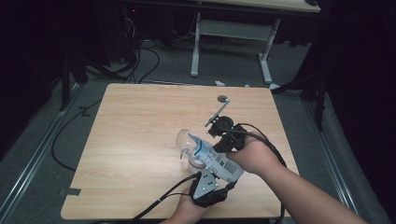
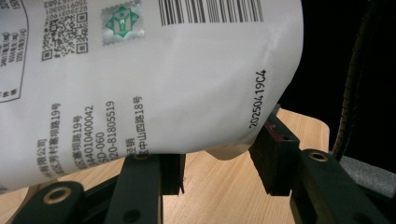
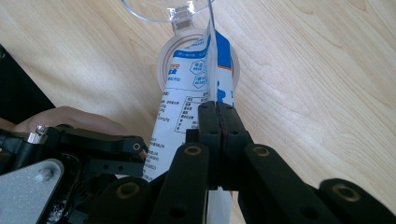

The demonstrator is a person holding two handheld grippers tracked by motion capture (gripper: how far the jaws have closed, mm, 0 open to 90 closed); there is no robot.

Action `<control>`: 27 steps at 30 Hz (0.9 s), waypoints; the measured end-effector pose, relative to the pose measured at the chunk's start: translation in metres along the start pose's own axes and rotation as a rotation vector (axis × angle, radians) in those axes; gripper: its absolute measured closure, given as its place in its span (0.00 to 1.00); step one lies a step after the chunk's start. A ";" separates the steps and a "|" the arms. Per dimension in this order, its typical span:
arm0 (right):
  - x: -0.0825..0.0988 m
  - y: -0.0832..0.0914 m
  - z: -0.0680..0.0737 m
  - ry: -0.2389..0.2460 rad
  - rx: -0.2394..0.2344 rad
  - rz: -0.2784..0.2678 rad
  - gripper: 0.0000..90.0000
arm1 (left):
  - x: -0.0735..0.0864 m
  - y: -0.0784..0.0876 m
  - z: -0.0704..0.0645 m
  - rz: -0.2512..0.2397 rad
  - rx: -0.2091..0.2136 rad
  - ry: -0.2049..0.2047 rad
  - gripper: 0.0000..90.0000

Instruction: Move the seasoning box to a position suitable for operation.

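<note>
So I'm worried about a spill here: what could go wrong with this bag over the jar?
The right gripper pinches only a thin edge of the bag, so it may slip. The bag's mouth leans on one side of the jar, so contents could land on the table. The hinged lid might snag it.

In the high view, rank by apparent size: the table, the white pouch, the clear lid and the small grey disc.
1. table
2. white pouch
3. clear lid
4. grey disc, which lies farther from the camera, though it plainly looks smallest.
</note>
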State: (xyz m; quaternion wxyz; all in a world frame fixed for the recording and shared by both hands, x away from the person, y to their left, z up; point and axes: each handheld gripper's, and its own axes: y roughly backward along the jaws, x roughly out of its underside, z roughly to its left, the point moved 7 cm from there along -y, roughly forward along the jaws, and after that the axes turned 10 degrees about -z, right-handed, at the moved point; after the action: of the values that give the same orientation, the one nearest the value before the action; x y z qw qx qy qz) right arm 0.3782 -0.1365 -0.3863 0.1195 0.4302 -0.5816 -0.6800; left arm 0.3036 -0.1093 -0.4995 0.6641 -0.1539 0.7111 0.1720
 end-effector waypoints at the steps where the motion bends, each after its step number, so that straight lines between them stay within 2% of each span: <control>1: 0.000 0.000 0.000 0.000 0.000 0.000 1.00 | 0.000 0.000 0.000 0.001 0.000 0.000 0.65; 19: 0.000 0.001 -0.001 0.003 0.005 0.007 1.00 | 0.000 -0.001 -0.001 -0.002 0.002 0.001 0.65; 27: 0.005 0.002 0.000 -0.007 0.002 0.018 1.00 | 0.006 0.002 -0.002 0.009 0.004 -0.005 0.65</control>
State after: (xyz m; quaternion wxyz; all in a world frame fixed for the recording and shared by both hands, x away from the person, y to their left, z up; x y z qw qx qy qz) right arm 0.3751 -0.1403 -0.3870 0.1234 0.4226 -0.5865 -0.6798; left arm 0.3010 -0.1084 -0.5050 0.6655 -0.1490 0.7104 0.1738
